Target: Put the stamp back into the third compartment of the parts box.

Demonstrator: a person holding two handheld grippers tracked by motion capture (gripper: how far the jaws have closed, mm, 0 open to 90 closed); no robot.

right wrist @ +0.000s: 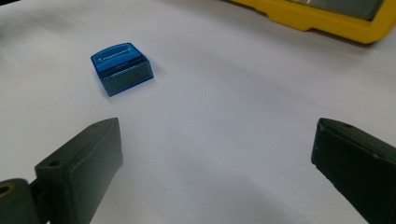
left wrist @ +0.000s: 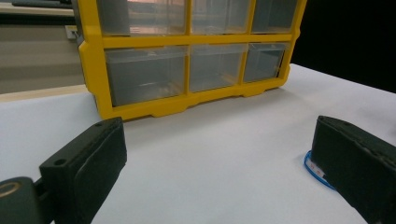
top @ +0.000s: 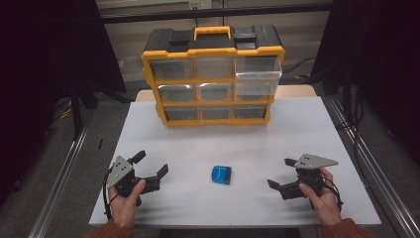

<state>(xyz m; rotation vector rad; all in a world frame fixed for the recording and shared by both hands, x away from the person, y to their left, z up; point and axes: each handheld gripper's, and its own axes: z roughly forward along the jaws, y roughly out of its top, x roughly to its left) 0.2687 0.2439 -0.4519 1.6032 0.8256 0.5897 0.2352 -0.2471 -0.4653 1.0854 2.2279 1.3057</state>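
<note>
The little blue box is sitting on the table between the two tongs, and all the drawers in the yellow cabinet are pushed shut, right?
Not quite. The blue box does sit on the table between the left tongs and the right tongs, both open. But the cabinet's top right drawer is pulled out, as the high view shows. The others look shut.

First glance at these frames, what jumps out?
The yellow and black drawer cabinet at the far middle of the white table, with its top right clear drawer pulled out. Next, the small blue box lying alone near the front, between the left gripper and the right gripper, both open and empty.
</note>
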